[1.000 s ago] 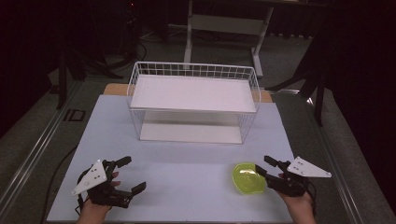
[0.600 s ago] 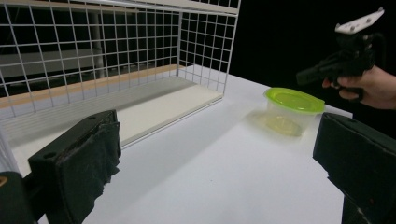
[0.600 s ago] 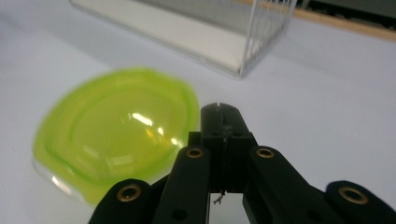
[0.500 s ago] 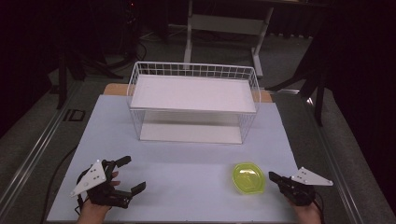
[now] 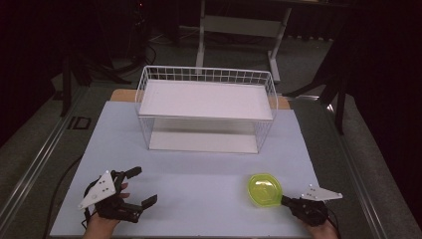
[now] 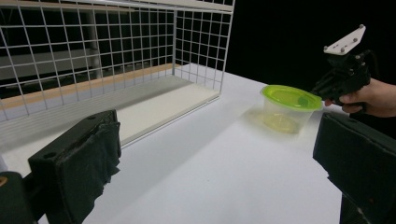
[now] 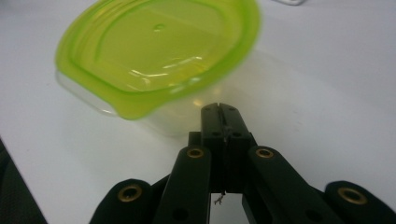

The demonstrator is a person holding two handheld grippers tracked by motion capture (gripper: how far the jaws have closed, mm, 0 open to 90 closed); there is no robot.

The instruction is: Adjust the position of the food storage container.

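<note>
- Since a second ago the right gripper (image 5: 287, 200) has drawn back toward the table's near right edge, and the tub (image 5: 264, 189) has slid a little right and nearer the person.
- Left gripper (image 5: 139, 186) has kept its place at the near left, jaws spread wide with nothing between them; in the left gripper view its two padded fingers (image 6: 77, 163) stand far apart at either side.
- In the right gripper view the right jaws are pressed together, tips just at the tub's (image 7: 154, 65) clear wall below the green lid (image 7: 161, 44); whether they pinch the rim or only touch it I cannot tell.
- Tub sits on the white table (image 5: 199, 184), near right, well apart from the left gripper.
- From the left gripper view the tub (image 6: 289, 106) lies ahead between the open fingers' line of sight, with the right gripper (image 6: 322, 88) and hand (image 6: 369, 97) right behind it.
- Wire rack (image 5: 206, 107) stands at the table's far middle, well beyond the tub.
</note>
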